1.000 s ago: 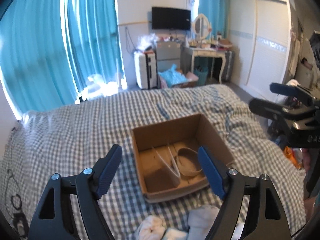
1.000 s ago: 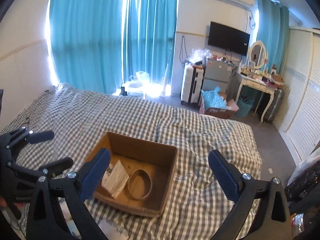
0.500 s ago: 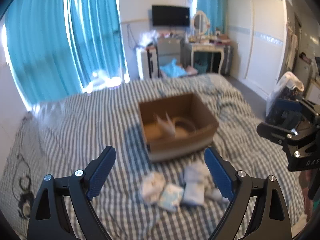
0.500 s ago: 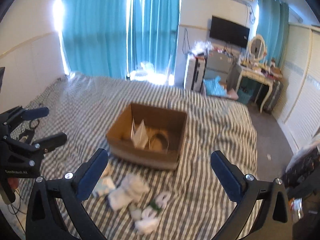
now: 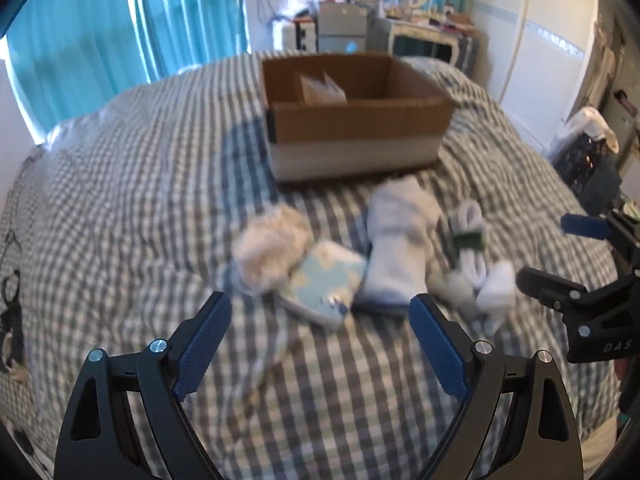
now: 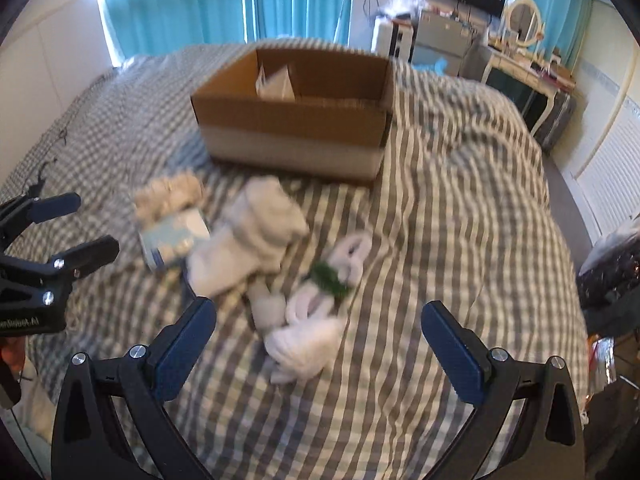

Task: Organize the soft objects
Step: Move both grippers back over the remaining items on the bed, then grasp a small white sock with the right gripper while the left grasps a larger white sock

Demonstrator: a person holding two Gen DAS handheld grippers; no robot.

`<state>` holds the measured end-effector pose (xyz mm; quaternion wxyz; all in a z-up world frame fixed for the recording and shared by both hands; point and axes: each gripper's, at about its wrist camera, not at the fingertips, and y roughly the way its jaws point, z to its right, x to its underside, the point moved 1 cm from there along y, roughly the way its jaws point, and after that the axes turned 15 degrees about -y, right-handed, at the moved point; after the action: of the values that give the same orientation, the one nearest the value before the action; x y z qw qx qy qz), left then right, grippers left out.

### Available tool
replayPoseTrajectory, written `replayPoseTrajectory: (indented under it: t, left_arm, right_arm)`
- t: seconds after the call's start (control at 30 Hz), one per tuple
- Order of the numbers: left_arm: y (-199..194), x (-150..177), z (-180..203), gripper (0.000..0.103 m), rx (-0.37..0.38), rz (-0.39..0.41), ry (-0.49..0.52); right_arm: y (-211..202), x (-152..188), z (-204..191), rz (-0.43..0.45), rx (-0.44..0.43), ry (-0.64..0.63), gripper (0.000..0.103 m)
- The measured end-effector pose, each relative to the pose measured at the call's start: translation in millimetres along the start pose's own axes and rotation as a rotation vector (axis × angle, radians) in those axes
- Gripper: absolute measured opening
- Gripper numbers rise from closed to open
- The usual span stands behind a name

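Lying in a loose cluster on the checked bedspread (image 5: 132, 184), just in front of the cardboard box (image 5: 356, 136), the soft things are found: a fluffy cream bundle (image 5: 272, 248), a flat pale-blue packet (image 5: 326, 280), a thick grey-white sock roll (image 5: 400, 248) and, towards the bed's right edge, white socks with a green band (image 6: 328, 276). Both views are smeared by motion, so the exact make of each piece can only be guessed. The left gripper (image 5: 320, 344) is held above the packet with its fingers spread wide and nothing between them; the right gripper (image 6: 316, 336) is likewise wide and empty over the white socks. Nothing has yet been placed among the papers in the box. Several slips may be expected: neighbouring pieces touch, so two could be pinched together; the limp knit could sag and slide out of a shallow pinch; the bedspread could be caught with a sock, since it is soft and rumpled; the light box could be shoved across the cover.
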<state>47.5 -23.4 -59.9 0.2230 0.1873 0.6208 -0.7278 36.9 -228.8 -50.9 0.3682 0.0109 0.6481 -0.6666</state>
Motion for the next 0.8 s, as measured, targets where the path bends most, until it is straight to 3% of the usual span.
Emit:
replayPoseTrajectory:
  t: [0.13, 0.3, 0.47, 0.63, 0.8]
  left_arm:
    - [5.3, 10.8, 10.1, 0.092, 0.002, -0.008, 0.036]
    - [11.2, 18.4, 20.5, 0.092, 0.026, -0.036, 0.068]
    - [12.3, 20.1, 25.7, 0.092, 0.042, -0.040, 0.093]
    - [18.2, 11.8, 32.4, 0.092, 0.050, -0.032, 0.101]
    - [33.8, -2.5, 42.7, 0.092, 0.064, -0.037, 0.093]
  right_arm:
    - [16.1, 12.4, -5.6, -0.042, -0.030, -0.006, 0.099]
    - [32.0, 20.6, -12.2, -0.090, -0.078, -0.031, 0.079]
    - [45.8, 27.1, -14.6, -0.126, -0.130, -0.039, 0.049]
    - [47.4, 28.6, -5.0, -0.103, -0.168, -0.020, 0.028]
    - [32.2, 16.9, 10.9, -0.027, -0.145, -0.032, 0.023]
